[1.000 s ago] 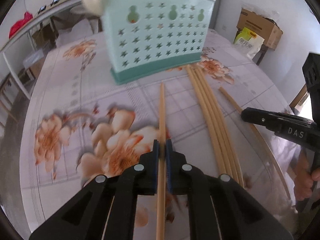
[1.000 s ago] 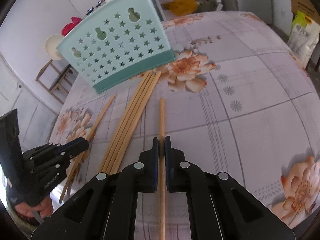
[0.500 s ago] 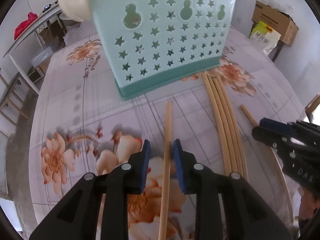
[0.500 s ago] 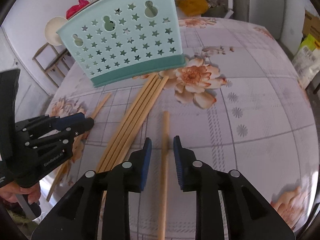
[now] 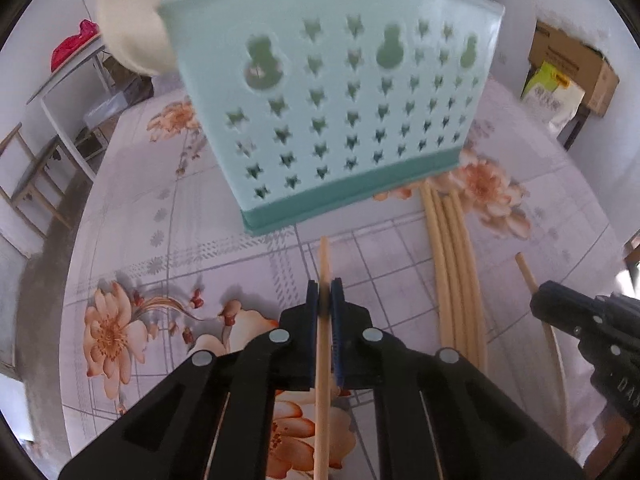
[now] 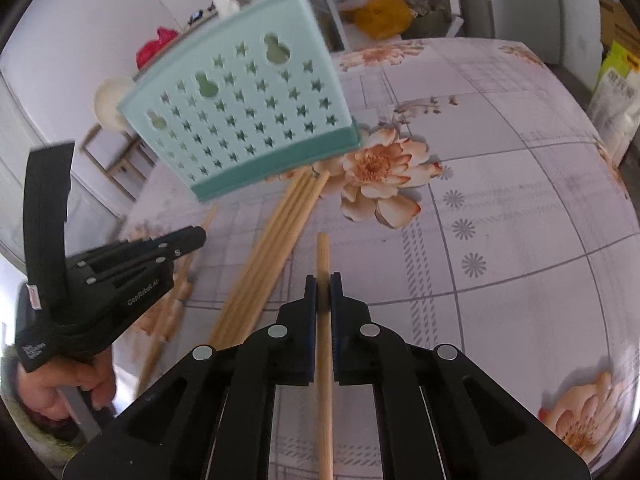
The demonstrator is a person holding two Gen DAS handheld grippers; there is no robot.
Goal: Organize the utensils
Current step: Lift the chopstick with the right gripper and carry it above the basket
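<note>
A mint-green utensil holder (image 5: 340, 112) with star holes stands on the floral tablecloth (image 5: 180, 240), also in the right wrist view (image 6: 240, 120). My left gripper (image 5: 325, 292) has its jaws closing tight on a wooden chopstick (image 5: 323, 256) that points at the holder's base. My right gripper (image 6: 323, 288) likewise has its jaws closing tight on another chopstick (image 6: 322, 252). Between the two lies a bundle of several chopsticks (image 5: 452, 260) (image 6: 276, 248), reaching the holder's foot. The right gripper (image 5: 538, 300) shows at the left view's right edge, the left gripper (image 6: 198, 236) at the right view's left.
A white bowl (image 5: 132, 28) sits behind the holder. A cardboard box (image 5: 576, 64) and a bag (image 5: 548, 92) stand beyond the table's right edge, wooden stools (image 5: 28, 176) to its left. A hand (image 6: 60, 392) grips the left tool's handle.
Both grippers opened around their chopsticks half a second ago and have shut on them again. The left gripper has moved closer to the holder, which looms larger now.
</note>
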